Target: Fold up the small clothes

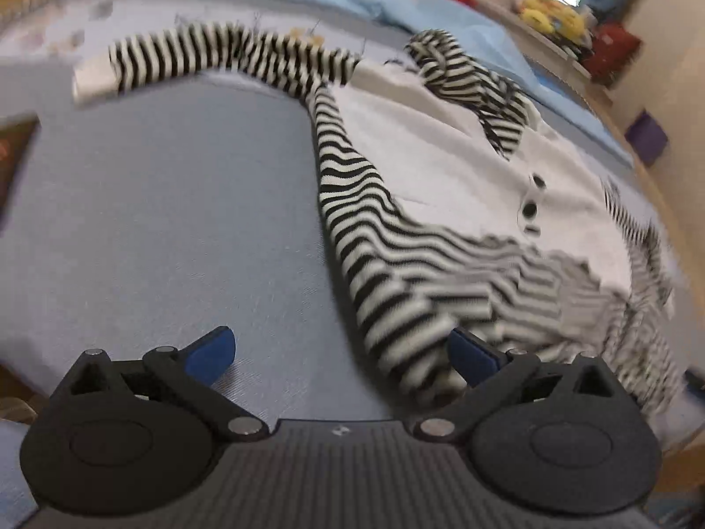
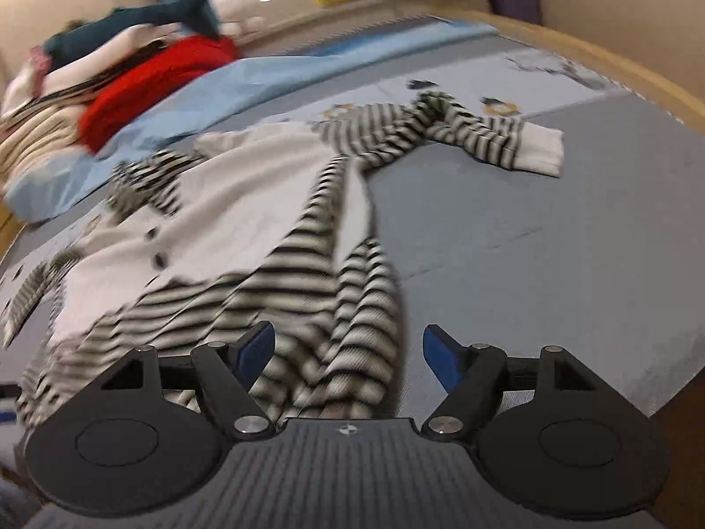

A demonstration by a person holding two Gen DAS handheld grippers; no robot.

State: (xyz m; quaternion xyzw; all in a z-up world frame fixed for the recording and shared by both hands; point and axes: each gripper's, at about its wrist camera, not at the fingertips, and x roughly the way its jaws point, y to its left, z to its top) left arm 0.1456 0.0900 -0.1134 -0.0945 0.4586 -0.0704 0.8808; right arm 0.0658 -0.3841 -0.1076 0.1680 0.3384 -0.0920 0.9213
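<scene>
Through the left wrist camera, my left hand-held gripper point(image 1: 341, 355) stands wide apart, gripping nothing; the black-and-white striped knit cardigan with a white front point(image 1: 440, 167) lies spread on the grey-blue bed sheet point(image 1: 167, 220). Through the right wrist camera, my right hand-held gripper point(image 2: 348, 355) hangs parted over the cardigan's point(image 2: 246, 185) striped hem, pads clear.

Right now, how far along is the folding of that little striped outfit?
Early on. Done: the striped garment lies spread on the blue mat, one sleeve stretched out sideways. In hand: nothing; the left gripper and right gripper both stand open, with striped cloth loose between the right's jaws. Left: no tidy fold shows, so the sleeves and body still need folding in.
</scene>
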